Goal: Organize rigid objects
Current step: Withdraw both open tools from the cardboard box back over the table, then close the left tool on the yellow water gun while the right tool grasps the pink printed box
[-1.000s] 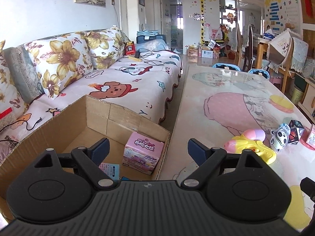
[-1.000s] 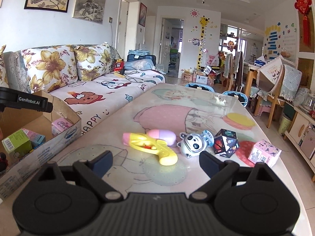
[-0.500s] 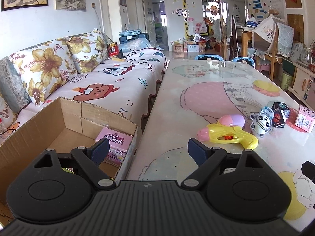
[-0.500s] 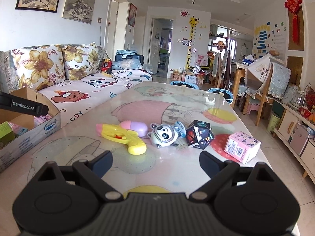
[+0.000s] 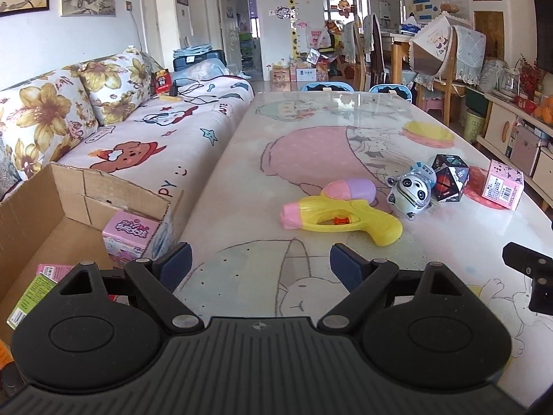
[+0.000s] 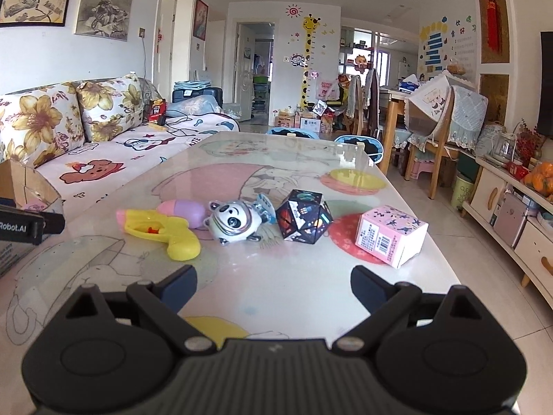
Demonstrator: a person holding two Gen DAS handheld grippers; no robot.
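On the table lie a yellow water gun (image 5: 342, 221) (image 6: 162, 230), a pink-purple capsule (image 5: 349, 188) (image 6: 185, 211), a panda toy (image 5: 409, 192) (image 6: 235, 221), a dark polyhedron (image 5: 449, 178) (image 6: 304, 221) and a pink box (image 5: 503, 188) (image 6: 390, 235). A cardboard box (image 5: 103, 190) at the left holds a pink box (image 5: 133, 233) and a green box (image 5: 33, 294). My left gripper (image 5: 259, 263) is open and empty over the table's left part. My right gripper (image 6: 273, 283) is open and empty in front of the toys.
A sofa (image 5: 155, 138) with flowered cushions runs along the left of the table (image 5: 311, 131). Chairs (image 6: 446, 131) and a low cabinet (image 6: 511, 214) stand at the right. The other gripper shows at the right edge of the left wrist view (image 5: 528, 269).
Both grippers have swung to the right, from the cardboard box towards the toys. The toys now sit nearer the middle of both views. Both stay open.
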